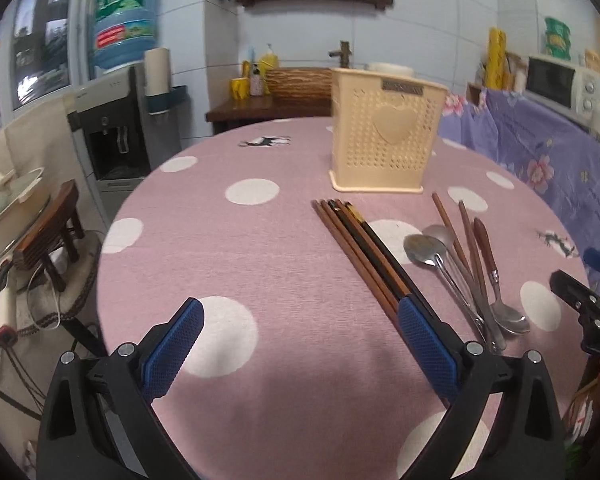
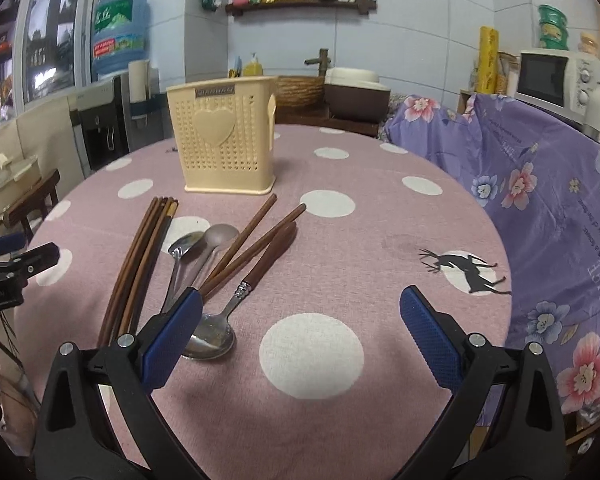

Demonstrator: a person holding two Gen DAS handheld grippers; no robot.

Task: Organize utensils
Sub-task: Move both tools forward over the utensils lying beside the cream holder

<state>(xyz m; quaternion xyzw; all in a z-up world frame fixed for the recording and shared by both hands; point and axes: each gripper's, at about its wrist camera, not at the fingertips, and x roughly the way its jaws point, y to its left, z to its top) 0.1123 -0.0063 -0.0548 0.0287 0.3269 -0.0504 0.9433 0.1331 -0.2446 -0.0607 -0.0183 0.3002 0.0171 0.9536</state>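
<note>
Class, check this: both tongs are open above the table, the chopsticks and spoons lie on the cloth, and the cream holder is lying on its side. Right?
Not quite. The holder stands upright on the cloth, as the right wrist view shows. The rest holds: the left tongs and right tongs are open, and the chopsticks and spoons lie flat.

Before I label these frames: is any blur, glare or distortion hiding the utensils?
Left wrist view: strong fisheye bending at the edges, chopsticks and spoons sharp, no glare. Right wrist view: same curvature, the chopsticks' near ends slightly smeared, holder clear.
</note>
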